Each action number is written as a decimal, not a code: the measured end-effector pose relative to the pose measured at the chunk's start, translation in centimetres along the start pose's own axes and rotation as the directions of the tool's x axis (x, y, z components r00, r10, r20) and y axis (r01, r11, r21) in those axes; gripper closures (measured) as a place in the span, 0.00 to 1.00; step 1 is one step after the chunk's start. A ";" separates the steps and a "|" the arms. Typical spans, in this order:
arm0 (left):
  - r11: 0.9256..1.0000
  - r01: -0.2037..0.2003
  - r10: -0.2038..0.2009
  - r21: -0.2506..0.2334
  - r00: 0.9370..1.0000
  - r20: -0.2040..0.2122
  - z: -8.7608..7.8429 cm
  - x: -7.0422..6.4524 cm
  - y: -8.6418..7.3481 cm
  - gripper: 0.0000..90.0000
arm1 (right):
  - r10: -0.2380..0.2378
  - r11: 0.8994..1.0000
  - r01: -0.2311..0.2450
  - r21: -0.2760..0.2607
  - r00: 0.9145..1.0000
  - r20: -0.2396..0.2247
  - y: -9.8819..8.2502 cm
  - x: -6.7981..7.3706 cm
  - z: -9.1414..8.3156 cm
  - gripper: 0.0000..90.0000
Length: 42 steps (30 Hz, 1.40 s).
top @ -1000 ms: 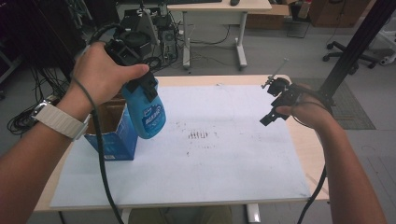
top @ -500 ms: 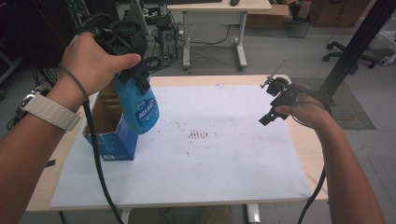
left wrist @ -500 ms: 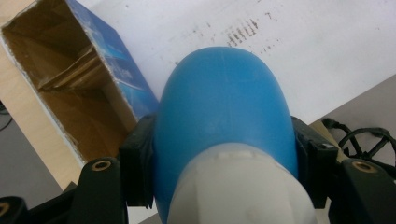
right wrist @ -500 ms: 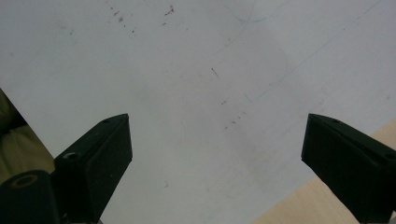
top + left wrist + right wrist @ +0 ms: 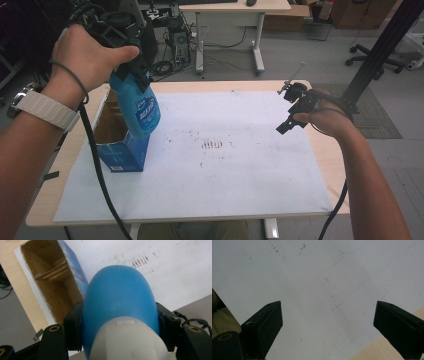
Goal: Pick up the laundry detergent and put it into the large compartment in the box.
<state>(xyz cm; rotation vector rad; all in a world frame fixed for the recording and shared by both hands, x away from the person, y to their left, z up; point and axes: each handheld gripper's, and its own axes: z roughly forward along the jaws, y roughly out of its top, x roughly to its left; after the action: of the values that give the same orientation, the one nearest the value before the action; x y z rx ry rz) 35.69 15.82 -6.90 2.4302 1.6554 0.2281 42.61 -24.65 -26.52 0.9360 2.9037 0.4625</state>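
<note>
- Bottle is rising higher out of the box, clamped in left gripper fingers; extraction is nearing completion.
- Right gripper is idling over counter, fingers apart.

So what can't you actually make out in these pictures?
- Bottle top: in the high view the left hand and tongs cover it; in the left gripper view the bottom edge cuts it off.
- Bottle label: too small and blurred to read.
- Box floor: in the left gripper view the bottle blocks it.
- Right tongs: the right hand hides the grip.
</note>
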 end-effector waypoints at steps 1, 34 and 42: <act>1.000 0.008 -0.008 -0.002 1.000 0.001 -0.1 0.2 0.0 0.42 | 0.002 1.000 -0.002 0.001 1.000 -0.001 0.0 0.0 0.0 0.10; 0.980 0.199 -0.200 -0.016 0.979 -0.043 -0.5 5.3 -0.5 0.42 | -0.002 1.000 0.002 0.009 1.000 -0.003 0.3 -0.1 0.4 0.10; 0.972 0.233 -0.233 -0.016 0.971 -0.055 -0.1 6.5 -0.7 0.42 | -0.003 1.000 0.003 0.015 1.000 -0.006 0.5 0.0 0.5 0.10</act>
<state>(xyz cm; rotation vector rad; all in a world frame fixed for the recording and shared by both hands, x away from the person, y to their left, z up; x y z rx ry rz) 37.43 22.09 -6.89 2.2147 1.9395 0.2708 43.00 -24.15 -26.88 0.9341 2.9171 0.4448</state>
